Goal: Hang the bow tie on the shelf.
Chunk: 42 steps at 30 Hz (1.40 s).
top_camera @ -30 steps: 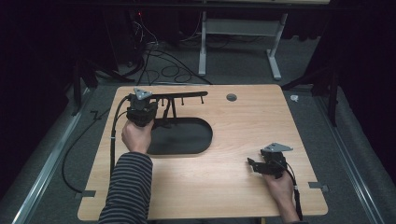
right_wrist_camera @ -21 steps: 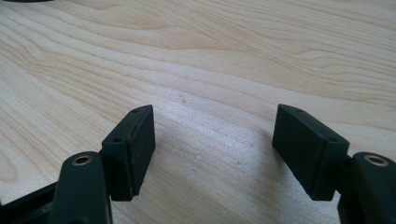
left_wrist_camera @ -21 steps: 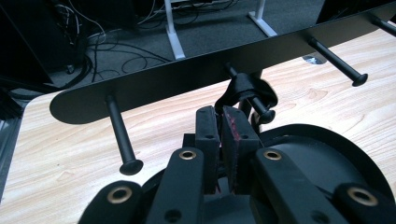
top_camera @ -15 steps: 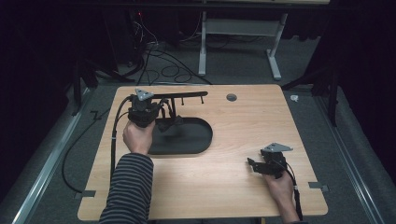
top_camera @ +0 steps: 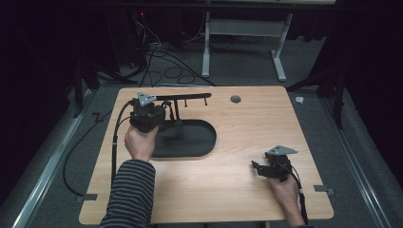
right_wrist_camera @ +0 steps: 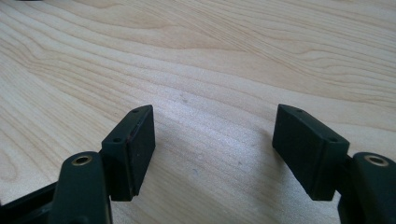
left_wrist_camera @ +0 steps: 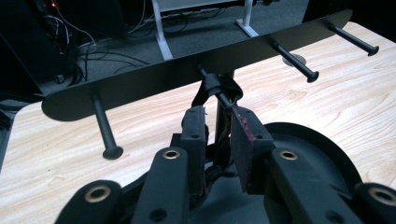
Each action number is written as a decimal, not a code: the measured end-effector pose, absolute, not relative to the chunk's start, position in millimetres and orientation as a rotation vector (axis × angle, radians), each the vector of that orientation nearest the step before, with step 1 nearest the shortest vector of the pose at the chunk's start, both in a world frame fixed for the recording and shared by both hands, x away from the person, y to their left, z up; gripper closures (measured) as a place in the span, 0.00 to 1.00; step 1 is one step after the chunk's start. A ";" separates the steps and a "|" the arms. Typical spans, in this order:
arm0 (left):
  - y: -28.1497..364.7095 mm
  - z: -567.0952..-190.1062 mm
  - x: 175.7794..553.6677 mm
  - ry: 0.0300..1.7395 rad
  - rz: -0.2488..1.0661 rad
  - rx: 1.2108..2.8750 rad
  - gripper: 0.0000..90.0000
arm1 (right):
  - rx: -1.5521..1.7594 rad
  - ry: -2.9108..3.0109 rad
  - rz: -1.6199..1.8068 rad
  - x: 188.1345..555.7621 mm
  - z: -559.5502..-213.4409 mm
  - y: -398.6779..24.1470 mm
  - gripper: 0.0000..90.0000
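Observation:
A black stand has a horizontal bar [left_wrist_camera: 154,77] with several pegs, an upright post and an oval base [top_camera: 190,137]. A small black loop [left_wrist_camera: 217,88] hangs on the middle peg. My left gripper [left_wrist_camera: 219,119] points at it; its jaws have just been opening and stand apart on either side of the post and the loop's lower end, the pads not pressing. In the high view the left gripper [top_camera: 171,119] is at the stand's left part. My right gripper [right_wrist_camera: 215,144] is open over bare wood, also seen near the table's front right [top_camera: 259,168].
The wooden table [top_camera: 247,123] has a round grommet hole [top_camera: 235,99] at the back. Cables trail from both grippers over the left side and the front edge. Dark floor, cables and a white desk frame [top_camera: 242,47] lie beyond the table.
The left hand has shifted slightly toward the near side at the stand. The right hand and its gripper have not moved.

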State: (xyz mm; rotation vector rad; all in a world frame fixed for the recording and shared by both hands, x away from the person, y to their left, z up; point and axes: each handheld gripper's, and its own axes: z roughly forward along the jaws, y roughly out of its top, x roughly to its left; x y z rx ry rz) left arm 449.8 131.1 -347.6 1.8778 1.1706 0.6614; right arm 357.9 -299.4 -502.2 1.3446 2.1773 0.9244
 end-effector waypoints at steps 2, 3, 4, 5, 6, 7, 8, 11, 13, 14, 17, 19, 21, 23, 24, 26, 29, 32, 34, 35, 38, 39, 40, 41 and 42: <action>133.6 -348.2 448.2 1.176 0.660 1.868 0.81 | 1.344 2.177 0.925 357.9 -502.2 -299.4 0.35; 134.3 -348.4 447.4 1.178 0.659 1.863 0.80 | 1.345 2.177 0.924 357.9 -502.2 -299.4 0.35; 135.4 -348.4 446.4 1.178 0.661 1.866 0.79 | 1.345 2.177 0.924 357.9 -502.1 -299.4 0.35; 136.1 -348.4 445.7 1.178 0.660 1.866 0.78 | 1.347 2.177 0.924 357.8 -502.1 -299.3 0.35; 136.6 -348.4 444.9 1.178 0.661 1.864 0.78 | 1.344 2.177 0.924 357.9 -502.2 -299.4 0.35; 137.6 -348.5 443.5 1.179 0.660 1.859 0.77 | 1.344 2.177 0.924 357.9 -502.1 -299.4 0.35; 139.5 -348.3 441.5 1.180 0.645 1.851 0.76 | 1.346 2.177 0.923 357.8 -502.1 -299.3 0.35; 141.3 -347.2 438.8 1.178 0.649 1.853 0.74 | 1.344 2.177 0.924 357.9 -502.2 -299.4 0.35; 143.2 -345.9 435.3 1.173 0.648 1.850 0.74 | 1.344 2.177 0.924 357.9 -502.2 -299.4 0.35; 143.9 -345.6 434.2 1.171 0.648 1.847 0.74 | 1.344 2.177 0.924 357.9 -502.2 -299.4 0.35; 146.5 -345.3 430.3 1.169 0.640 1.838 0.73 | 1.346 2.177 0.925 357.8 -502.2 -299.4 0.35; 148.3 -345.6 428.1 1.169 0.638 1.840 0.72 | 1.346 2.177 0.925 357.8 -502.2 -299.4 0.35; 149.5 -345.8 426.6 1.170 0.636 1.840 0.72 | 1.344 2.177 0.925 357.9 -502.2 -299.5 0.35; 151.1 -345.6 423.5 1.167 0.636 1.840 0.71 | 1.347 2.177 0.925 357.8 -502.2 -299.4 0.35; 151.1 -345.6 423.5 1.167 0.636 1.840 0.71 | 1.347 2.177 0.925 357.8 -502.2 -299.4 0.35; 152.0 -345.9 421.2 1.167 0.635 1.837 0.71 | 1.345 2.177 0.925 357.9 -502.2 -299.4 0.35; 153.6 -345.7 418.3 1.164 0.638 1.839 0.70 | 1.344 2.177 0.924 357.9 -502.2 -299.4 0.35; 155.7 -345.3 414.9 1.163 0.636 1.837 0.70 | 1.345 2.177 0.925 357.9 -502.2 -299.4 0.35; 156.1 -345.3 413.7 1.162 0.633 1.835 0.70 | 1.344 2.177 0.925 357.9 -502.2 -299.4 0.35; 156.2 -345.5 412.7 1.162 0.635 1.833 0.70 | 1.344 2.177 0.924 357.9 -502.2 -299.4 0.35; 156.8 -346.4 409.4 1.158 0.633 1.832 0.69 | 1.345 2.177 0.924 357.9 -502.2 -299.4 0.35; 157.2 -346.9 408.8 1.157 0.633 1.832 0.69 | 1.345 2.177 0.924 357.9 -502.2 -299.4 0.35; 157.2 -346.9 408.8 1.157 0.633 1.832 0.69 | 1.345 2.177 0.924 357.9 -502.2 -299.4 0.35; 157.6 -347.7 408.1 1.158 0.631 1.830 0.69 | 1.347 2.176 0.924 357.8 -502.2 -299.3 0.35; 158.7 -349.3 406.9 1.160 0.626 1.830 0.69 | 1.344 2.177 0.925 357.9 -502.2 -299.4 0.35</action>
